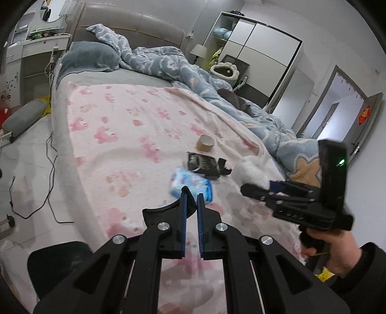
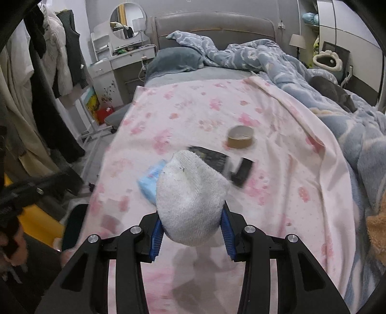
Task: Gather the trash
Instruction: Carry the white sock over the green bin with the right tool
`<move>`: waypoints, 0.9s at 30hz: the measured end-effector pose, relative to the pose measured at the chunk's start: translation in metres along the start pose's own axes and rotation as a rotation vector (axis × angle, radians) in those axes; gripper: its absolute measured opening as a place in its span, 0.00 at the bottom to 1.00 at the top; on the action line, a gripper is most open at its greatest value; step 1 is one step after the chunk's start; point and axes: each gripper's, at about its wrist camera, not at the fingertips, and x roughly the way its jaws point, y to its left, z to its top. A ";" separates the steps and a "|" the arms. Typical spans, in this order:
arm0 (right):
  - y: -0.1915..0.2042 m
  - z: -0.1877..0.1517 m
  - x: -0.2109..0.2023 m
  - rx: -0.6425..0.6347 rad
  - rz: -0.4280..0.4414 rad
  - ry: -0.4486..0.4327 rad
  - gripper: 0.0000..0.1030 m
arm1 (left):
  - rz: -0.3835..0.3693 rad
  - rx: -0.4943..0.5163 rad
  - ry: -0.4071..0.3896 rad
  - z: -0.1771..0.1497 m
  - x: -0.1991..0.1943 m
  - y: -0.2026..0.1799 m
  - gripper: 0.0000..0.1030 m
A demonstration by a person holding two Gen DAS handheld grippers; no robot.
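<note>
Two fingers of right gripper [image 2: 190,223] pinch nubby white sock [image 2: 190,195]; left gripper [image 1: 191,193] pressed together, empty.

Both wrist cameras look down along their jaws, close over the bed [image 1: 115,125], sharing the tape roll [image 2: 240,139] ahead.

This is a bedroom in a home. A large bed [image 2: 217,101] with a padded headboard [image 2: 212,26], a grey pillow [image 2: 176,60] and a crumpled blue duvet [image 2: 277,58] fills the room. Beside it stand a white dressing table [image 2: 125,60] with a round mirror [image 2: 127,23], hanging clothes [image 2: 55,53] and a wardrobe [image 1: 260,48].
</note>
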 end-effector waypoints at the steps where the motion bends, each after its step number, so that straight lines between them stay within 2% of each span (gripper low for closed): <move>1: 0.005 0.002 -0.002 0.003 0.009 0.000 0.41 | 0.005 0.001 0.002 -0.002 -0.003 0.003 0.08; 11: 0.056 0.009 -0.010 0.000 0.035 -0.006 0.41 | 0.093 -0.012 0.015 -0.019 -0.031 0.046 0.08; 27: 0.133 0.019 0.016 -0.049 0.134 0.014 0.35 | 0.215 -0.060 0.095 -0.049 -0.050 0.115 0.09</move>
